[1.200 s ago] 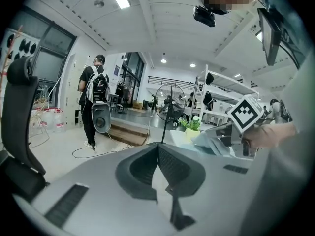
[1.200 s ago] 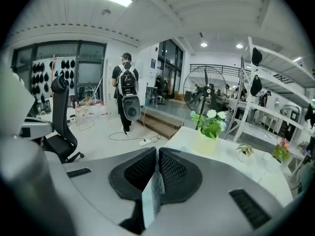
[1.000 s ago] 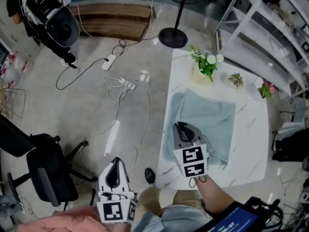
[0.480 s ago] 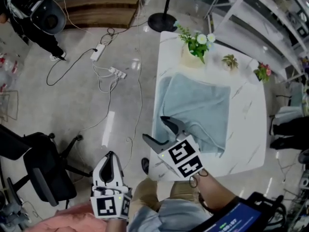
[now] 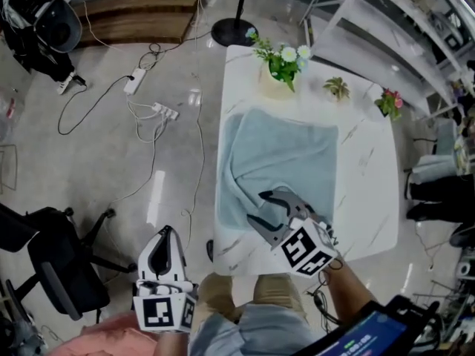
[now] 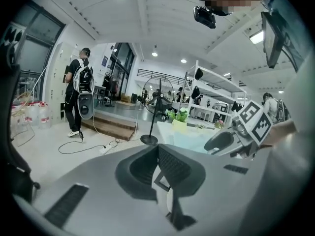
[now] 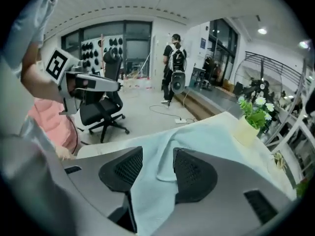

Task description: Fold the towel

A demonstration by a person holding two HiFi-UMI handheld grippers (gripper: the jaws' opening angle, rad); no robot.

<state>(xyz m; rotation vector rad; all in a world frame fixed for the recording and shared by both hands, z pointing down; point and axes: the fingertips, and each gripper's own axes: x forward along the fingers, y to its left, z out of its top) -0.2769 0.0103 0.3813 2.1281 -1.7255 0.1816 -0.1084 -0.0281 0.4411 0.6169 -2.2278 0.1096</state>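
A light blue towel lies spread on the white marble table, its left side rumpled into a ridge. My right gripper hovers low over the towel's near left part. Its jaws are closing, still apart, with a raised fold of towel between them in the right gripper view. The pads do not press the cloth. My left gripper is shut and empty, off the table's left side above the floor. In its own view it points toward the table.
A vase of flowers and two small plants stand along the table's far edge. On the floor to the left are power strips with cables, a fan base and an office chair. Someone stands far off.
My right gripper went from shut on the towel to wide open while swinging left to the table's edge. Now it is back over the towel's near left part with narrower jaws. My left gripper stayed shut.
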